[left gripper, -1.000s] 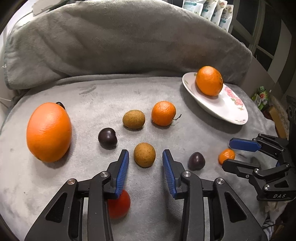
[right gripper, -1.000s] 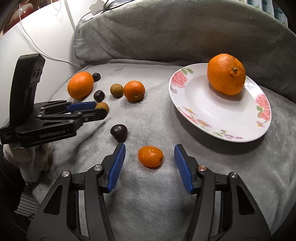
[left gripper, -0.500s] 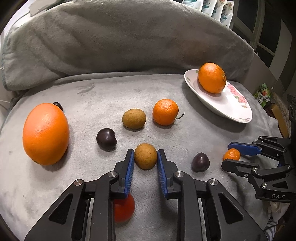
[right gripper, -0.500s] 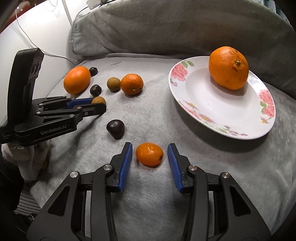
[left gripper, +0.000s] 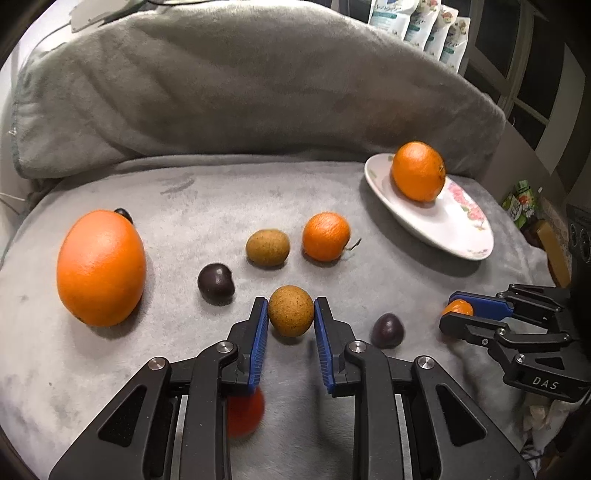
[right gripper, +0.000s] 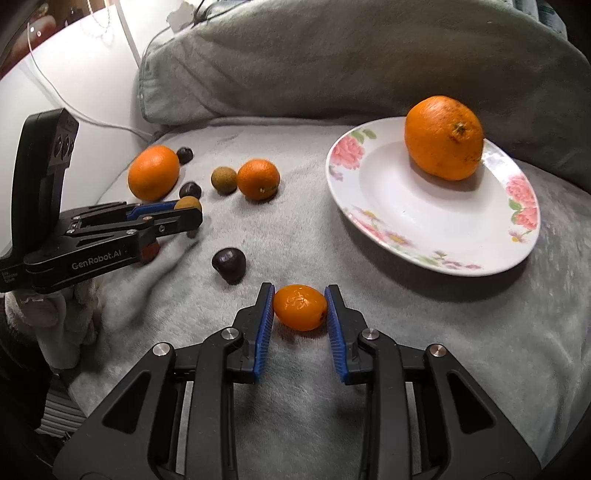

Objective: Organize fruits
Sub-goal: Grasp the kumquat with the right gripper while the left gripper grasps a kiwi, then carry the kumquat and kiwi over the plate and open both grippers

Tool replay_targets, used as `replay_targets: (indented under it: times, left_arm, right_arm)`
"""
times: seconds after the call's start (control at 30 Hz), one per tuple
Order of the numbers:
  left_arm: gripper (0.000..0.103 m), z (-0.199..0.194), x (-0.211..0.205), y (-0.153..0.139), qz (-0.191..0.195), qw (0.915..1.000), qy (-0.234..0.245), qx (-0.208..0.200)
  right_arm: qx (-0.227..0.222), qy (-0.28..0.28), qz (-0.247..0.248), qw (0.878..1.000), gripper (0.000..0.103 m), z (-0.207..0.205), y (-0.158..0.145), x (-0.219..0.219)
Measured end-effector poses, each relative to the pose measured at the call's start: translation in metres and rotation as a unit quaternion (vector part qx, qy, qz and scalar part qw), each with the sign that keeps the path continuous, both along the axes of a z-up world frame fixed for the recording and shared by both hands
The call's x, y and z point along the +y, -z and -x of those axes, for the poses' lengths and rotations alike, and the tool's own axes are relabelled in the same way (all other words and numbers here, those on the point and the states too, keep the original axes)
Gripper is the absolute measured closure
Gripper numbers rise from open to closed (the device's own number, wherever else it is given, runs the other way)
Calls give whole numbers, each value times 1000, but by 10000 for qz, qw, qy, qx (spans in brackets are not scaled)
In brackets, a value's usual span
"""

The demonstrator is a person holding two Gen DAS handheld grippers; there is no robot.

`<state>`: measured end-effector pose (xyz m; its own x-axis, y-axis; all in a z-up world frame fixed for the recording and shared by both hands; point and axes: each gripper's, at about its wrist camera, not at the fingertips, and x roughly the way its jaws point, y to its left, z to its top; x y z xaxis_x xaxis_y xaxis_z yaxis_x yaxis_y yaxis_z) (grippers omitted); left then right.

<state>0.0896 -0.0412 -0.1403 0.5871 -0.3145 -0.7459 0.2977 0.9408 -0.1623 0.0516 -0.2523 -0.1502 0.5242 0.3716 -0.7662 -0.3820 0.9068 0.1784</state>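
My left gripper (left gripper: 290,302) is shut on a round brown fruit (left gripper: 290,315) low over the grey blanket. The same gripper (right gripper: 192,213) shows at the left of the right wrist view. My right gripper (right gripper: 300,291) is closing its jaws on a small orange fruit (right gripper: 300,307), and both blue pads touch its sides. A white flowered plate (right gripper: 424,236) stands to the right and holds one orange (right gripper: 443,138). Loose on the blanket lie a large orange (left gripper: 100,267), a mandarin (left gripper: 325,236), a second brown fruit (left gripper: 267,246) and two dark fruits (left gripper: 216,283) (left gripper: 387,329).
A red fruit (left gripper: 245,413) lies half hidden under my left gripper's fingers. A small dark fruit (left gripper: 123,214) peeks out behind the large orange. The blanket rises into a thick roll (left gripper: 258,92) at the back. Packets (left gripper: 424,26) stand beyond it at the top right.
Both grippers have shut from wide open onto the fruit between their pads: the left on the brown fruit, the right on the small orange fruit. Neither fruit has shifted much.
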Motion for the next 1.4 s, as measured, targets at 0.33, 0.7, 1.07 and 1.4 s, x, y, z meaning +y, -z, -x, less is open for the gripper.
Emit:
replay_targets:
  times: [0.33, 0.7, 1.07, 1.4]
  left_arm:
    - [80, 2, -20, -17, 326, 9992, 143, -163]
    - [80, -6, -56, -30, 479, 9974, 440, -295]
    - [80, -17, -89, -33, 508, 9954, 756, -312]
    - [80, -24, -105, -31, 434, 9950, 866, -261]
  right_arm:
    - [-417, 347, -16, 9985, 74, 7, -28, -26]
    - [-596, 768, -16, 9953, 74, 3, -40, -57]
    - [-605, 925, 86, 9938, 74, -5, -40, -71]
    - [-583, 992, 130, 9933, 74, -13, -38, -76]
